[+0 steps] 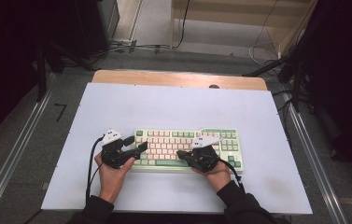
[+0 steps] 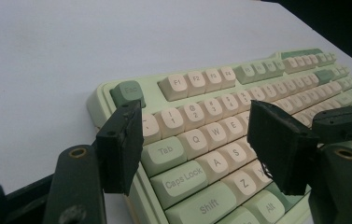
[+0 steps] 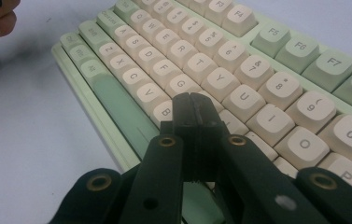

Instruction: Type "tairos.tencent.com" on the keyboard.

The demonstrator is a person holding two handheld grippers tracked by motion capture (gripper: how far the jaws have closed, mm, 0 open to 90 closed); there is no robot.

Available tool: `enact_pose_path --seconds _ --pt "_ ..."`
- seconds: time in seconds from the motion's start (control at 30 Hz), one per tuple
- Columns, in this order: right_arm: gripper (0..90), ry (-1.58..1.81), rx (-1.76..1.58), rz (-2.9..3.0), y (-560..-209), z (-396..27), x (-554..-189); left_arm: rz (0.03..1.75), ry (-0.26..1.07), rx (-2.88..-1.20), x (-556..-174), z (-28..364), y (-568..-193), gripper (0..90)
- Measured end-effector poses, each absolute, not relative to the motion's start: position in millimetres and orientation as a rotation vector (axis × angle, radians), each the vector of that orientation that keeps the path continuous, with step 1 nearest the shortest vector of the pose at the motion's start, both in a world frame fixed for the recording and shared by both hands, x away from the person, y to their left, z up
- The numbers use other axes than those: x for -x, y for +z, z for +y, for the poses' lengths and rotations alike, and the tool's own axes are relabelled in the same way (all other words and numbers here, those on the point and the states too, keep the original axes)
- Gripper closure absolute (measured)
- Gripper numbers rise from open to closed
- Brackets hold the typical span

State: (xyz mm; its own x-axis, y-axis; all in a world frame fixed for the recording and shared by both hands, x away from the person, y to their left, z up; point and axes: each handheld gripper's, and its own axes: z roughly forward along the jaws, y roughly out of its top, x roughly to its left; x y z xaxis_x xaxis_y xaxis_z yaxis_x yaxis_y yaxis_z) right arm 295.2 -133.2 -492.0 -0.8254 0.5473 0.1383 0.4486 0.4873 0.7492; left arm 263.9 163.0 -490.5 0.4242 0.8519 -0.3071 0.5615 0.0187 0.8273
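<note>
Left gripper [image 1: 135, 144] held with jaws apart over the keyboard's [image 1: 187, 148] left end, near the desk's [image 1: 173, 102] front edge; right gripper [image 1: 181, 154] pressed together over the middle keys.

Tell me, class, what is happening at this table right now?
A person holds a gripper in each hand over a green and cream keyboard on a white table. The right gripper is shut, its tip above the keys near H and B. The left gripper is open at the keyboard's left end, holding nothing.
</note>
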Motion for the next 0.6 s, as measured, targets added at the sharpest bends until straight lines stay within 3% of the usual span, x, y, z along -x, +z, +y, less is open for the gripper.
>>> enact_pose_path --seconds 0.6 --pt "87.5 1.248 -0.865 2.599 -495.8 -131.1 -294.3 1.248 0.352 -1.662 -264.6 161.8 -490.6 36.4"
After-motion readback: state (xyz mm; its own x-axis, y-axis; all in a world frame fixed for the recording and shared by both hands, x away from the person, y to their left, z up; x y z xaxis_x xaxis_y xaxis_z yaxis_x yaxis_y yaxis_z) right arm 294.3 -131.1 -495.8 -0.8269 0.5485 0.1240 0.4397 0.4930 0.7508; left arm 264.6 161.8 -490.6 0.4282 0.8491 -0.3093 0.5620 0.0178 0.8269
